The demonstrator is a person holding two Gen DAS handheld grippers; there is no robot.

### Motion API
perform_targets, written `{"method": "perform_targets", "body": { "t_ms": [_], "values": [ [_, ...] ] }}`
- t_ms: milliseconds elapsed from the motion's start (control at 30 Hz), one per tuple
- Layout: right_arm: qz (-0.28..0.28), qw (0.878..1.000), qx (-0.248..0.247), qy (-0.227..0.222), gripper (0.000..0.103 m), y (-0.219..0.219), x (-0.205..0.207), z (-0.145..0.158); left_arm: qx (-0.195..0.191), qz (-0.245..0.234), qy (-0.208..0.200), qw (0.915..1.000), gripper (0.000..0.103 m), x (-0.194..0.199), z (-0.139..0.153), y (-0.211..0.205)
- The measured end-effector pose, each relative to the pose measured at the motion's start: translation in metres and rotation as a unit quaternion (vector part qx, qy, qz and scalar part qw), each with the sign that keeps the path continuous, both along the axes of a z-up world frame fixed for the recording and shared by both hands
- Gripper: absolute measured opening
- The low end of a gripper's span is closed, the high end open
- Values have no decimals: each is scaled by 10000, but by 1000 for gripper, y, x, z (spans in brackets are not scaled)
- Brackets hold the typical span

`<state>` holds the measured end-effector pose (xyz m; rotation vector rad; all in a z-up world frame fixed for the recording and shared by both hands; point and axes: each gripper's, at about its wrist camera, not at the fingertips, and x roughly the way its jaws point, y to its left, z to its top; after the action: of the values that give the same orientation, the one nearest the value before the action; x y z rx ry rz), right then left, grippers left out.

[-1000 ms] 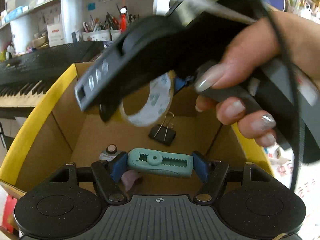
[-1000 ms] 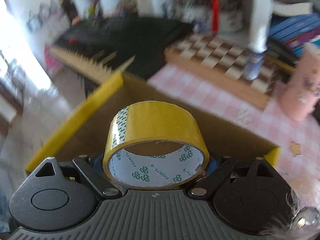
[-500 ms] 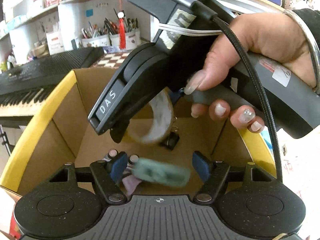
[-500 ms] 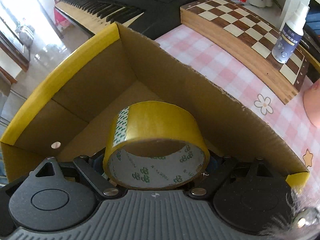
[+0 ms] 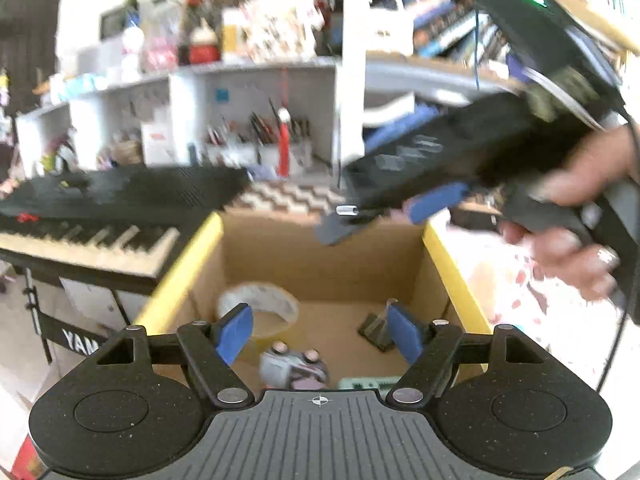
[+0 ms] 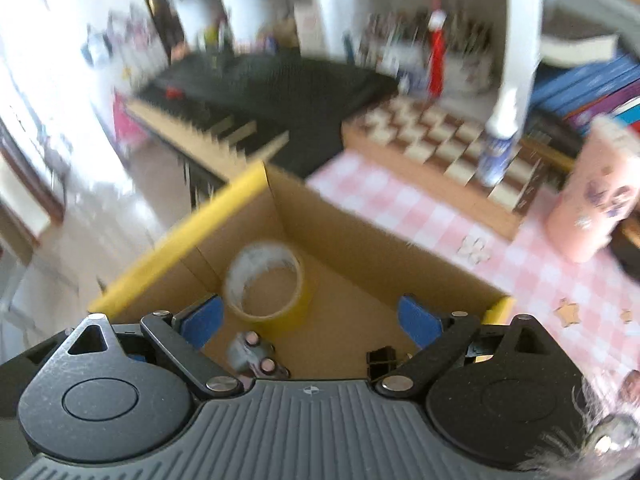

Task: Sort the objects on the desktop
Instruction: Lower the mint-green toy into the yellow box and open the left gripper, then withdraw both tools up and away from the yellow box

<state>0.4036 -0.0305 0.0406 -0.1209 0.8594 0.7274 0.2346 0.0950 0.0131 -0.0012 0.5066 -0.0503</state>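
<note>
- Cardboard box (image 6: 360, 248): plain brown corrugated walls, yellow tape along the rims, standing at the edge of a pink checked tablecloth (image 6: 532, 280); floor mostly bare in the middle.
- Tape roll (image 6: 266, 282): glossy yellow ring lying flat near the box's left wall.
- Left gripper (image 5: 318, 334): blue pads spread, jaws just been opening, nothing between them.
- Right gripper (image 6: 312, 320): blue pads spread wide and empty above the box.
- Black binder clip (image 6: 380, 360) and green serrated cutter (image 5: 366, 383) lie on the box floor.
</note>
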Motion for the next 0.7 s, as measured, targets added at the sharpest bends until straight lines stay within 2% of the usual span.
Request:
{"method": "perform_targets", "body": {
  "t_ms": [200,367,500,700],
  "values": [
    [-791,9936,584,-550,93,-38,-49,28,79,421,-365,9984,76,-30,19,27],
    [-1685,9746,885,-1179,92,-72,-98,38,-7,727,-553,9958,76,-53,28,45],
    [-2193,9584,730,-1676,89,-92,-144,35,39,801,-630,9948,76,-73,28,50],
    [-2614,9428,396,-2029,82,-105,-209,18,-30,794,-487,9956,79,-114,21,47]
  ]
}}
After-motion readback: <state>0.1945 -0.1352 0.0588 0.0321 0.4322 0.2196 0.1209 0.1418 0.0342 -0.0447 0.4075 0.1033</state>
